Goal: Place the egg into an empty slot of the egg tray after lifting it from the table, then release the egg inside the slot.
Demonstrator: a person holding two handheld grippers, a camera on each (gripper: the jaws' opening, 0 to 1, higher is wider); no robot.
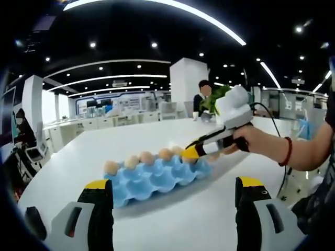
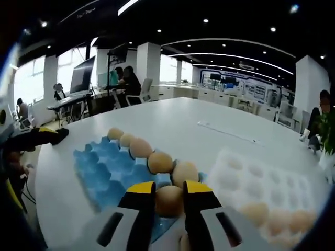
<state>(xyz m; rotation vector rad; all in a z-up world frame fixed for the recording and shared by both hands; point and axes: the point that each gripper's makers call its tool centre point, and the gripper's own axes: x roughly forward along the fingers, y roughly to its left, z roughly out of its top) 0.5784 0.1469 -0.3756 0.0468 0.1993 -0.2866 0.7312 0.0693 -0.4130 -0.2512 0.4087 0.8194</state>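
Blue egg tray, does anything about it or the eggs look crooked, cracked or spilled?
Nothing stands out. The blue egg tray lies flat on the white table, its eggs sit in one row, and the right tongs hold an egg whole.

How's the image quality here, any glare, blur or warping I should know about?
Left gripper view: fisheye bends the ceiling light strips into arcs; the blue egg tray casts a soft shadow on the white table. Right gripper view: bright windows wash out at the left; the clear tray looks hazy; the egg sits soft-focused in the right gripper.
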